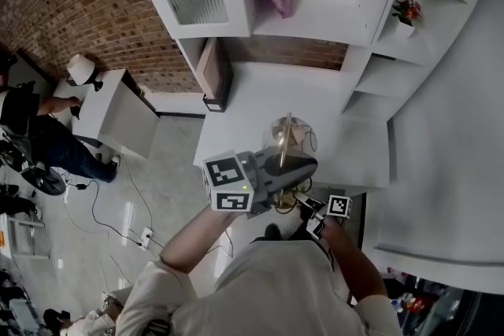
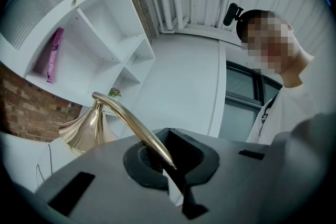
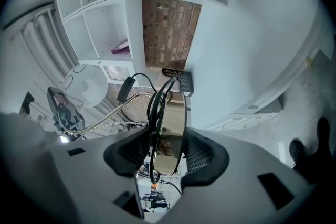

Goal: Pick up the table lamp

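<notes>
— Here, head view: where does the table lamp (image 1: pixel 282 139) sit?
— Over the near edge of the white tabletop (image 1: pixel 260 94), carried between the left gripper (image 1: pixel 302 166), higher on it, and the right gripper (image 1: pixel 302 204), low at its foot.
— Left gripper view: how do the jaws stand?
— Pressed together on the curved brass arm (image 2: pixel 131 122), which runs up and away to the brass shade (image 2: pixel 84 131); white shelves (image 2: pixel 113 55) lie behind.
— Right gripper view?
— Jaws part-spread, pinching the round brass base (image 3: pixel 170 131), seen edge-on, across its thickness; the black cord (image 3: pixel 155 97) loops against the base on its left side
</notes>
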